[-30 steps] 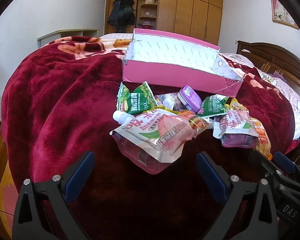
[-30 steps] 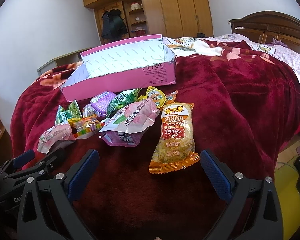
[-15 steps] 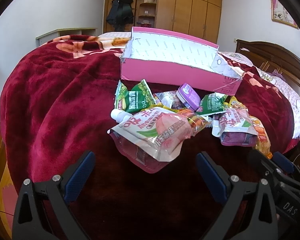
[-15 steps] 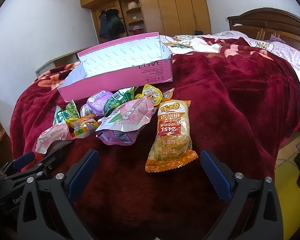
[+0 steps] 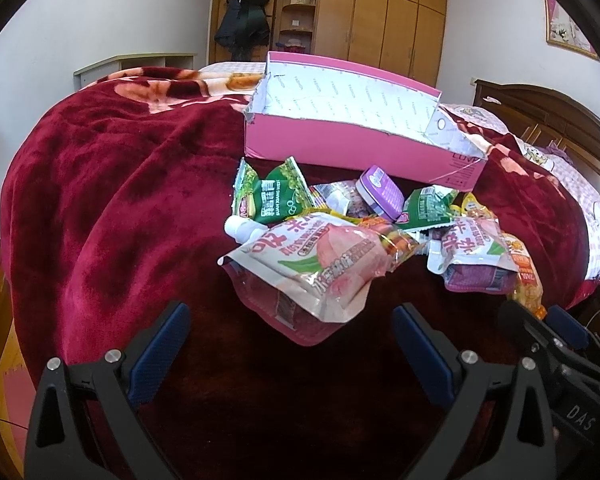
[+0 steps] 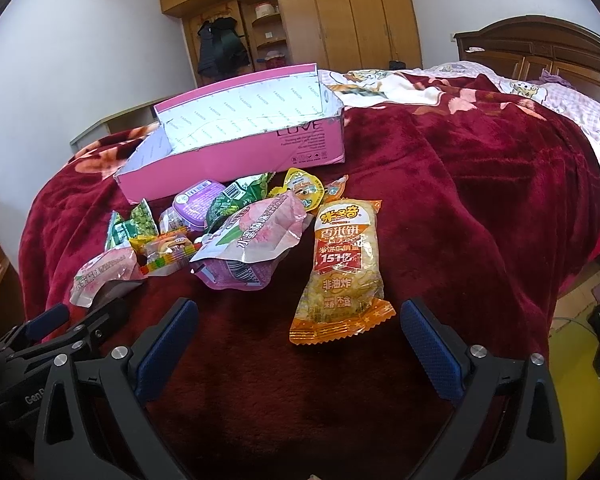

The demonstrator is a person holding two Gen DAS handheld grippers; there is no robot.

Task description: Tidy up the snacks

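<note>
A pile of snack packs lies on a dark red blanket [image 5: 112, 216] in front of an open pink box [image 5: 352, 148], also in the right wrist view [image 6: 236, 156]. My left gripper [image 5: 292, 344] is open and empty, just short of a pink peach pouch [image 5: 320, 268]. Behind it are green packs [image 5: 276, 196] and a purple tub [image 5: 382, 192]. My right gripper [image 6: 300, 340] is open and empty, its tips beside the near end of a long orange rice-cracker pack [image 6: 342, 272]. A second pink pouch [image 6: 256, 236] lies to its left.
The box looks empty inside. The bed drops off at the right edge [image 6: 580, 248]. A dark wooden headboard [image 6: 540, 48] and wardrobes [image 6: 340, 12] stand behind. The left gripper shows at the lower left of the right wrist view [image 6: 60, 336].
Both grippers have moved a little forward, toward the snack pile and box. Both stay open. Nothing on the bed has moved.
</note>
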